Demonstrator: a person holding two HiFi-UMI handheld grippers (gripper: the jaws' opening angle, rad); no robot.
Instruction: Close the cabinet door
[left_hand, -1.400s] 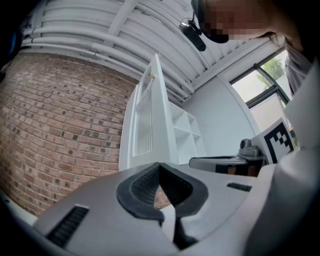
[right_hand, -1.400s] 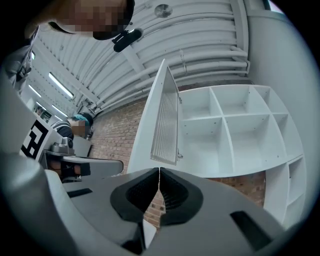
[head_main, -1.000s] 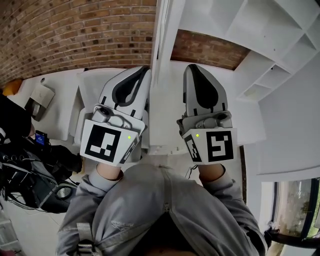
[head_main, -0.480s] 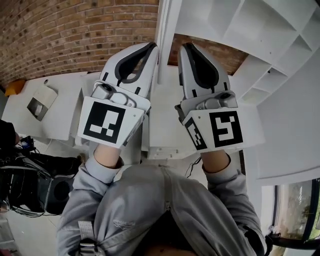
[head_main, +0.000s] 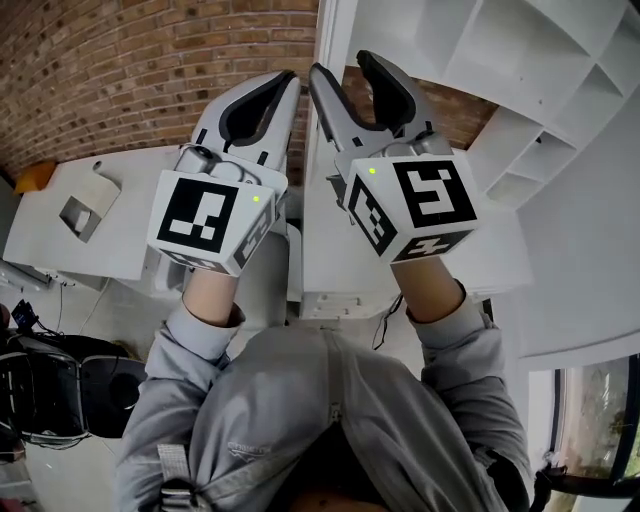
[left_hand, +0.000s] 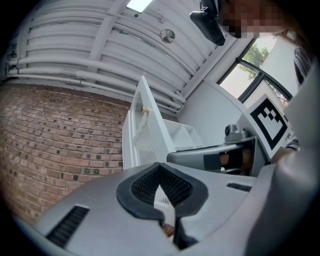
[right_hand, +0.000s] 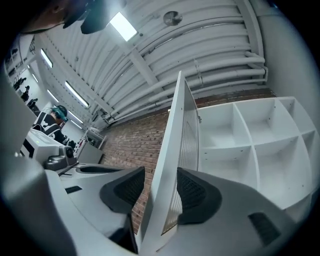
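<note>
The white cabinet door (head_main: 326, 40) stands open, edge-on toward me, with the open white shelving (head_main: 500, 60) to its right. My right gripper (head_main: 343, 65) has its jaws opening, one on each side of the door's edge. In the right gripper view the door (right_hand: 172, 150) passes between the dark pads (right_hand: 192, 192), and the left pad stands clear of it. Just left of the door my left gripper (head_main: 288, 80) is shut on nothing. In the left gripper view its tips (left_hand: 161, 167) meet in front of the door (left_hand: 150, 125).
A brick wall (head_main: 130, 70) runs behind the door on the left. Below it is a white counter (head_main: 110, 235) with a small box (head_main: 85, 210) on top. Black equipment (head_main: 60, 385) lies on the floor at lower left. The cabinet's compartments (right_hand: 240, 145) look bare.
Both grippers have risen along the door. The right gripper, shut beside the door before, now has its jaws spread around the door's edge. The left gripper stays shut.
</note>
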